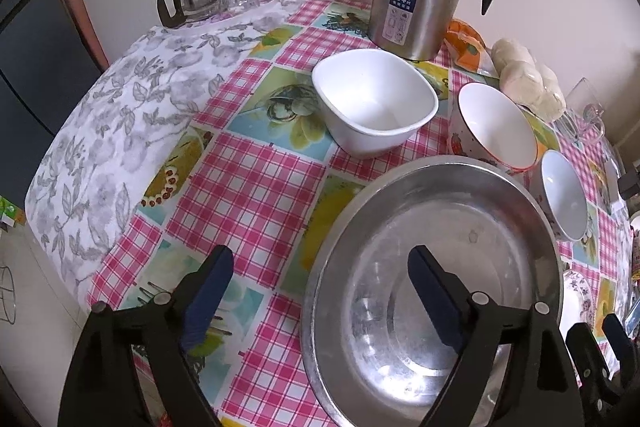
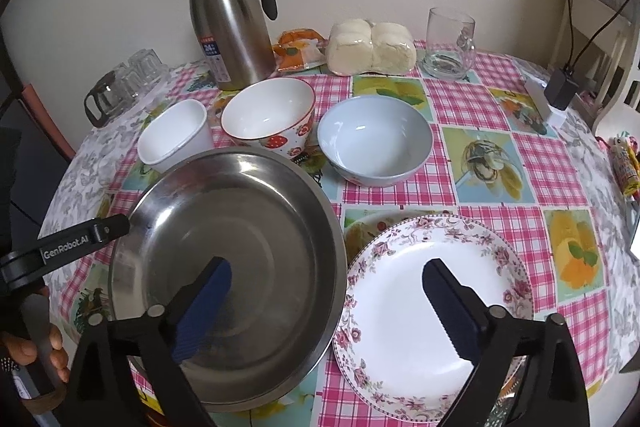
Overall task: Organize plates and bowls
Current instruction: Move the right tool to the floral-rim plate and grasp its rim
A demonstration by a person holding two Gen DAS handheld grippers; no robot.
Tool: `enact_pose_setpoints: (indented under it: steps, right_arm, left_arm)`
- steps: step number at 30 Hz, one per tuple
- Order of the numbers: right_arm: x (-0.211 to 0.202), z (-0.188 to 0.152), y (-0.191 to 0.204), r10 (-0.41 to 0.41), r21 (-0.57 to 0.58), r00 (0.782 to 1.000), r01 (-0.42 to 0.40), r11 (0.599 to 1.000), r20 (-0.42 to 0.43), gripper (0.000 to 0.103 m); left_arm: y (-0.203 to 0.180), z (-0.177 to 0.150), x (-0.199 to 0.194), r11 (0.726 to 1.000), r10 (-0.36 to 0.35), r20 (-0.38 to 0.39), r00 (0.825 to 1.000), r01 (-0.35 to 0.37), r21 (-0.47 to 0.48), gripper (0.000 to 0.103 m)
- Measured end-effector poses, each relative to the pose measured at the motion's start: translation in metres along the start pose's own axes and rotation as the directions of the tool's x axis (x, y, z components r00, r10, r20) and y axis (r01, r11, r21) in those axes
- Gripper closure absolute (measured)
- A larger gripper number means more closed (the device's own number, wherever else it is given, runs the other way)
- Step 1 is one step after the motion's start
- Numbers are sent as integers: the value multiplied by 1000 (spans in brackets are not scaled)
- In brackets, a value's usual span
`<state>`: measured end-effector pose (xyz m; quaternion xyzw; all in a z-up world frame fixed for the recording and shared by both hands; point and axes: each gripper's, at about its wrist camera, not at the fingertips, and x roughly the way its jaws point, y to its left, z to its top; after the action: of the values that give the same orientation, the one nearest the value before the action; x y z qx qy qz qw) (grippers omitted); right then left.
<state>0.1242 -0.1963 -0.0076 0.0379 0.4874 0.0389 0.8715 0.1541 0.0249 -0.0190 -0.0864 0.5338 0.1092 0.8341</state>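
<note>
Both tools stand wide apart, gripping nothing: the left tool (image 1: 320, 291) straddles the near-left rim of the steel plate (image 1: 472, 211), and the right tool (image 2: 326, 285) spans the gap between it and the floral plate (image 2: 400, 327) alongside. I reckon a careless closing could pinch a rim off-centre and tip a plate, or knock the three bowls (image 2: 268, 111) lined up just behind on the bench (image 2: 500, 107).
</note>
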Motion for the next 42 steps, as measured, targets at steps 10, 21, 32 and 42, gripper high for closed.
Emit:
enact_pose_setpoints:
  steps: [10,21,32,42]
  right_arm:
    - [-10,1,-21,-7,55,999,5,998,38,0]
    - [-30,-3,-81,-32,187,996,15,982,89,0]
    - [-49,-18,-149,-129,301,988,97,949,88,0]
    - [-30,-40,-188,-152,370,988,153,916,-32,0]
  left_arm:
    - [-10,1,-12,1000,-22,65,998,22,0,13]
    - [-49,-7,-37,987,-149,151,977,137,82,3]
    - [-119,-38,-59,920,-341,160,926,294,258,3]
    - [-180,-78,-61,829,-461,15,887,424,365,3]
